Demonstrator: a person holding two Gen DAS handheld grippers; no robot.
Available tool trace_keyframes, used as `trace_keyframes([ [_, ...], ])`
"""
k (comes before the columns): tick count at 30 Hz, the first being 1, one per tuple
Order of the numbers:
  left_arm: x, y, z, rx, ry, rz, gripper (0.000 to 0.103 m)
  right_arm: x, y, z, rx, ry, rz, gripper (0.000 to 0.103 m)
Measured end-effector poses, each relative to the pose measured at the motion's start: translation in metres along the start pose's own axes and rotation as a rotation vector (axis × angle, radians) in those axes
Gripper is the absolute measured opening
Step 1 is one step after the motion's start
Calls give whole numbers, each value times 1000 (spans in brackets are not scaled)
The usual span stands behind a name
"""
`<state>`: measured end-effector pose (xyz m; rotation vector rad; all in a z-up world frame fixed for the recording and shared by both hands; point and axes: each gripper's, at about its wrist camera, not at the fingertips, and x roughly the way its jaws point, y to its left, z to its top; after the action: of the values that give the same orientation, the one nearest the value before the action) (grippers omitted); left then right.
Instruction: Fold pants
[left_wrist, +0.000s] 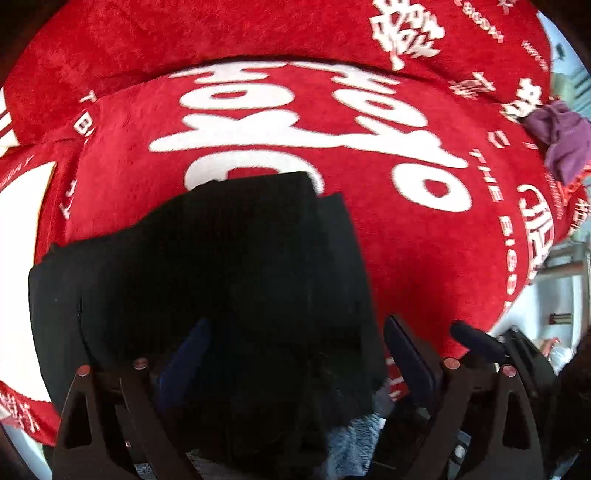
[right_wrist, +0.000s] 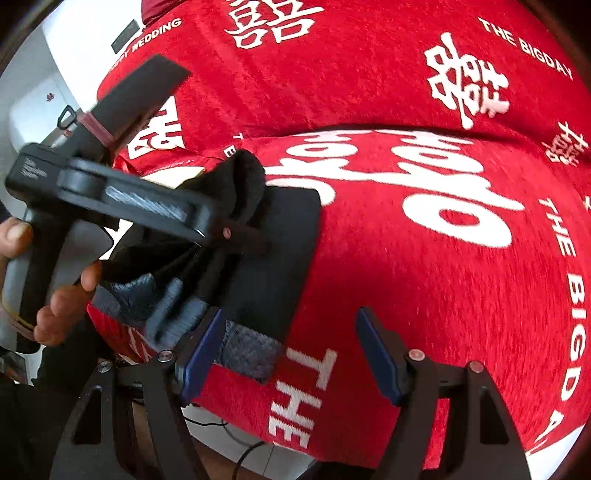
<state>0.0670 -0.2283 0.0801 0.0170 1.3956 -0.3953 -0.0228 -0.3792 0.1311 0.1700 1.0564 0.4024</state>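
Observation:
The black pants (left_wrist: 221, 266) lie folded into a compact stack on the red blanket (left_wrist: 406, 251). My left gripper (left_wrist: 295, 354) is open, its fingers spread over the near edge of the stack, above the cloth. In the right wrist view the pants (right_wrist: 273, 258) lie at the left with a grey lining (right_wrist: 247, 350) showing at the near edge. My right gripper (right_wrist: 288, 358) is open and empty, its left finger (right_wrist: 201, 354) beside that grey edge. The left gripper's body (right_wrist: 110, 192) hovers over the pants, held by a hand.
The red blanket (right_wrist: 443, 277) with white lettering covers the surface, with a raised fold across the back. A purple cloth (left_wrist: 561, 140) lies at its far right edge. White floor and furniture (left_wrist: 554, 295) show beyond the blanket's edge.

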Motion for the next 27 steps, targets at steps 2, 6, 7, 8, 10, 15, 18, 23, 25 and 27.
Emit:
trace_keyframes([
  [2, -15, 4, -4, -16, -4, -107, 94, -5, 2, -2, 2, -9, -3, 76],
  [6, -73, 22, -29, -5, -120, -255, 94, -23, 14, 2, 1, -73, 13, 76],
  [7, -86, 28, -36, 5, -158, -248, 94, -30, 21, 5, -11, -102, 30, 77],
  [8, -99, 37, -45, 20, -210, -223, 95, -38, 33, 9, -42, -145, 61, 78],
  [10, -114, 58, -59, 30, -295, -110, 100, -46, 55, 17, -101, -189, 106, 84],
  [15, -92, 121, -83, -76, -306, 138, 101, -14, 119, 21, -250, -88, 280, 91],
  [18, -68, 150, -91, -189, -259, 34, 101, 32, 134, 7, -312, 47, 189, 91],
  [23, -30, 149, -92, -146, -222, 107, 101, 42, 121, 6, -210, 111, 154, 91],
  [25, -32, 147, -94, -126, -249, 121, 101, 25, 120, 17, -203, 65, 147, 91],
  [27, -32, 149, -94, -133, -253, 114, 101, 6, 115, 41, -183, -29, 152, 92],
])
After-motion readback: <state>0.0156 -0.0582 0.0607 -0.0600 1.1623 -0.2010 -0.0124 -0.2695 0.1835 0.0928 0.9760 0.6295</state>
